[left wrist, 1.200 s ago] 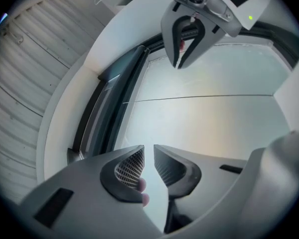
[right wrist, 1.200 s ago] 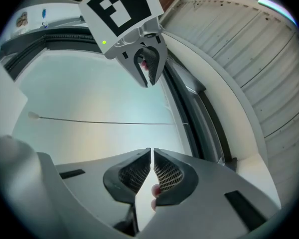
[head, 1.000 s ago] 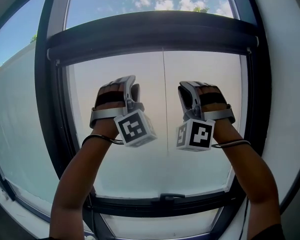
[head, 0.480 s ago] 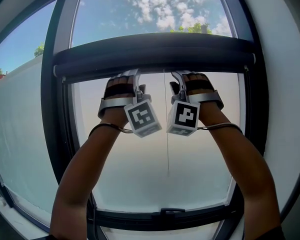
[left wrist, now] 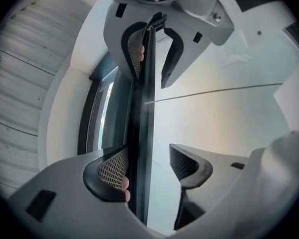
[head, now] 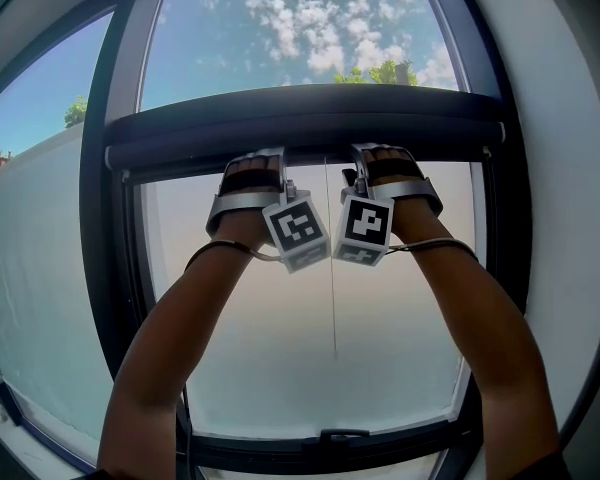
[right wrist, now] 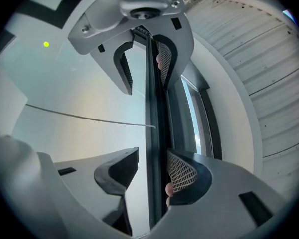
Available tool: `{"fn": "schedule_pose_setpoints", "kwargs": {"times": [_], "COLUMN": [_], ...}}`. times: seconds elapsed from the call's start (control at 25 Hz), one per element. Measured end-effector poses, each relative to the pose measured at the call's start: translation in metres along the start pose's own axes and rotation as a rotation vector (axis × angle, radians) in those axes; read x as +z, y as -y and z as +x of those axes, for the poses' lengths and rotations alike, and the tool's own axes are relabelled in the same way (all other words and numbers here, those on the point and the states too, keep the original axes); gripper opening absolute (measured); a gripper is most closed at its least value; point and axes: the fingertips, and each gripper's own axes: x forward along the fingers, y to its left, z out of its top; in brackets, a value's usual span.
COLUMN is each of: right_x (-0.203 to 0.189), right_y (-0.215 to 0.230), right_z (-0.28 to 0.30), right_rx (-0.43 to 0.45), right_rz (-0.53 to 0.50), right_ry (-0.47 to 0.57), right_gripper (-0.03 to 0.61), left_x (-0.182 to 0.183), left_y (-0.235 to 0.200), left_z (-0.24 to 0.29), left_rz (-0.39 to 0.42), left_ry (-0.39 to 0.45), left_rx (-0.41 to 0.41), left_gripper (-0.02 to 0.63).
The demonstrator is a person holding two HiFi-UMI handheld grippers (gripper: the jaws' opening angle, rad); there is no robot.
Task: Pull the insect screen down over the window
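Note:
The insect screen's dark pull bar (head: pixel 300 128) runs across the window, high up, with sky above it. Both grippers are raised to its lower edge, side by side. My left gripper (head: pixel 260 158) has just been opening. In the left gripper view the bar (left wrist: pixel 139 133) stands between the jaws of that gripper (left wrist: pixel 149 166), against one pad and apart from the other. My right gripper (head: pixel 372 156) has also just been opening. The bar (right wrist: pixel 157 108) passes between its jaws (right wrist: pixel 152 171), with a gap to the far pad. A thin pull cord (head: pixel 332 268) hangs from the bar's middle.
The dark window frame (head: pixel 110 268) surrounds pale glass below the bar. A latch (head: pixel 345 435) sits on the bottom rail. White wall (head: pixel 570 218) curves round the right side; another pane (head: pixel 40 268) lies to the left.
Both hands rose from the middle of the pane to the bar and came closer together. Both pairs of jaws widened and now straddle the bar's edge.

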Motion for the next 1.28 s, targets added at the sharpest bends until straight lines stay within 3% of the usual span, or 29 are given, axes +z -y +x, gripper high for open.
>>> {"fn": "schedule_pose_setpoints", "kwargs": {"times": [0.28, 0.48, 0.84, 1.28], "right_x": [-0.007, -0.009, -0.011, -0.015], "right_y": [-0.008, -0.008, -0.012, -0.015], "right_z": [0.014, 0.019, 0.02, 0.017], "right_rx": [0.036, 0.037, 0.044, 0.137], "right_rz": [-0.041, -0.035, -0.097, -0.107], "right_ry": [-0.026, -0.037, -0.039, -0.071], "right_gripper": [0.161, 0.161, 0.17, 0.17], "left_x": [-0.006, -0.01, -0.023, -0.021], "left_y": [-0.001, 0.007, 0.01, 0.01], "left_z": [0.002, 0.007, 0.019, 0.015], "left_rz": [0.025, -0.005, -0.009, 0.007], "left_ry": [-0.025, -0.041, -0.075, -0.086], "left_rx": [-0.014, -0.077, -0.073, -0.119], "left_gripper": [0.242, 0.242, 0.242, 0.242]}}
